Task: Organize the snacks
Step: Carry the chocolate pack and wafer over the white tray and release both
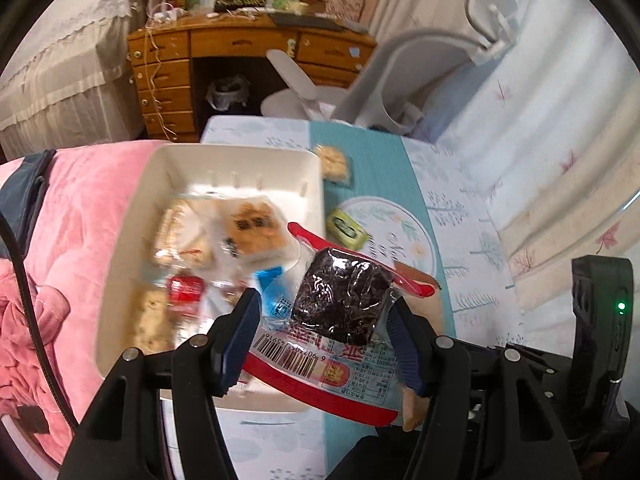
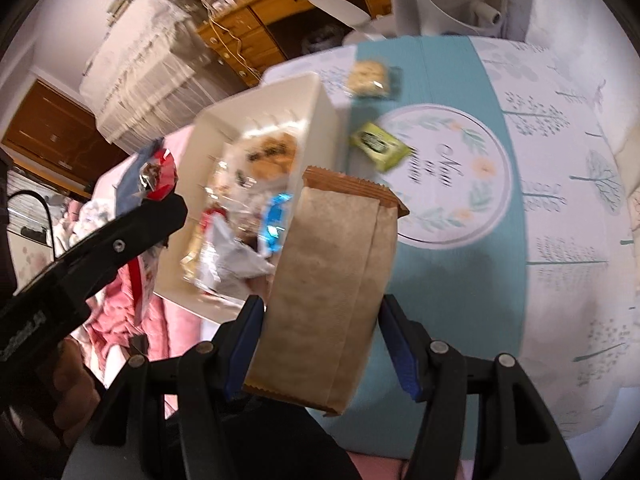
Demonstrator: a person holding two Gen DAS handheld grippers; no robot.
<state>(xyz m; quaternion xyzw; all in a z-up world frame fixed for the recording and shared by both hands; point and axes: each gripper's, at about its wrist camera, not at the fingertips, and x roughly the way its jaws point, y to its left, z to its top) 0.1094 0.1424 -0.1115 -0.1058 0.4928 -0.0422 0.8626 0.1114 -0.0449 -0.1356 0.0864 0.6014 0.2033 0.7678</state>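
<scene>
My left gripper [image 1: 320, 320] is shut on a clear, red-edged packet with a dark cake [image 1: 340, 296] and holds it above the near right corner of the white bin [image 1: 240, 160]. The bin holds several wrapped snacks [image 1: 256, 228]. My right gripper [image 2: 320, 316] is shut on a brown paper snack packet [image 2: 332, 280], held above the table beside the bin's right wall [image 2: 316, 120]. A green snack bar [image 1: 346, 229] [image 2: 380, 145] and a pale crispy snack [image 1: 334, 162] [image 2: 370, 76] lie on the tablecloth right of the bin. The left gripper [image 2: 152, 208] shows in the right wrist view.
The table has a teal and white cloth [image 2: 520, 160]. A pink blanket [image 1: 72, 208] lies left of the bin. A white fan [image 1: 400, 72] stands at the table's far edge. A wooden desk [image 1: 240, 44] is behind.
</scene>
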